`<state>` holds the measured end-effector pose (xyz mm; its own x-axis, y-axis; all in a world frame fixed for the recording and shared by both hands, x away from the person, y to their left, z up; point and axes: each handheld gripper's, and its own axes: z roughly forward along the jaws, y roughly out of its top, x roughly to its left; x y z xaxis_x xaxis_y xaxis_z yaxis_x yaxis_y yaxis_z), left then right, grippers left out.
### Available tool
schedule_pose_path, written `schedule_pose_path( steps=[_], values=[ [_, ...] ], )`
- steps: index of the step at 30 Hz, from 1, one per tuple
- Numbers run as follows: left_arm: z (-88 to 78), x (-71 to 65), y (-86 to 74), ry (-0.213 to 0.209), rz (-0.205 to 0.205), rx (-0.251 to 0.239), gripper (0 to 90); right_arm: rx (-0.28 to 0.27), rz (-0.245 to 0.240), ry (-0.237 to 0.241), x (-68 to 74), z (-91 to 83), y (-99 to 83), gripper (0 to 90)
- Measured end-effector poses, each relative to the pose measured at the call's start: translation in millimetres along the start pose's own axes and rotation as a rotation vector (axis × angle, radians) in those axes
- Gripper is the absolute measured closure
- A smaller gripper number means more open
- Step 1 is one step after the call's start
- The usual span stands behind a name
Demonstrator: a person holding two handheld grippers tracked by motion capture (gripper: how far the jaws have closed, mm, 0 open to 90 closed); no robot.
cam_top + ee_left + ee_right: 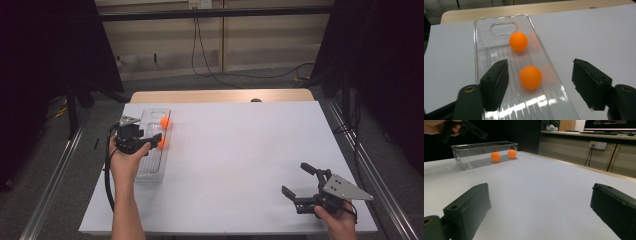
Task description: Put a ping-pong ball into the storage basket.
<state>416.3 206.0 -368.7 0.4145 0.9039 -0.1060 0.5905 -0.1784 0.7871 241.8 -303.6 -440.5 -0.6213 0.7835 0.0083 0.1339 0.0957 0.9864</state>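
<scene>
left tool (539,82): jaws apart, nothing gripped, above clear bin (480,50) | balls: near ball (530,77) and far ball (518,41) on bin floor, apart | right tool (539,212): jaws wide apart, empty, over bare desk (544,185) | hidden: bin's near end cut off in left gripper view

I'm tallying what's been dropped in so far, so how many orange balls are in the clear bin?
2. One orange ball lies near the clear bin's handle-cutout end; the other orange ball lies mid-bin, below the left gripper's open jaws. The bin is see-through, and nothing else shows inside it.
</scene>
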Motion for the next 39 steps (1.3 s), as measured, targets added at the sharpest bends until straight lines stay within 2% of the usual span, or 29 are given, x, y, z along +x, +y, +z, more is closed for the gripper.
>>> schedule_pose_path(
  steps=[6, 8, 11, 14, 16, 23, 33, 39],
  values=[
    [-3.9, -5.6, 0.2, -0.028, 0.012, -0.026, 25.1, -0.002, 0.003, -0.004, -0.5, -0.6, 0.1, 2.1],
    [-7.4, -7.7, 0.2, -0.052, 0.009, -0.045, 23.6, 0.001, 0.001, -0.003, -0.3, -0.2, 0.0, 2.1],
    [-10.5, -11.9, -2.1, -0.056, 0.03, -0.067, 22.2, 0.001, -0.002, 0.0, 0.1, 0.2, -0.1, 2.1],
    [-12.7, -15.3, -7.1, -0.053, 0.048, -0.074, 20.6, -0.002, 0.001, 0.0, -0.1, -0.5, 0.2, 2.1],
    [-14.6, -16.0, -10.2, -0.063, 0.045, -0.089, 18.9, -0.003, 0.003, -0.001, -0.2, -1.0, 0.1, 2.1],
    [-17.3, -19.8, -24.5, -0.124, 0.04, -0.13, 14.6, -0.007, 0.005, -0.004, -1.1, -2.1, 0.2, 2.1],
    [-28.5, -19.4, -40.2, -0.147, 0.061, -0.196, 7.2, -0.006, 0.004, -0.006, -1.6, -1.9, 0.2, 2.1],
    [-32.6, -21.6, -49.4, -0.16, 0.083, -0.208, 6.8, -0.006, 0.006, -0.006, -2.1, -2.7, 0.5, 2.1]
  ],
)
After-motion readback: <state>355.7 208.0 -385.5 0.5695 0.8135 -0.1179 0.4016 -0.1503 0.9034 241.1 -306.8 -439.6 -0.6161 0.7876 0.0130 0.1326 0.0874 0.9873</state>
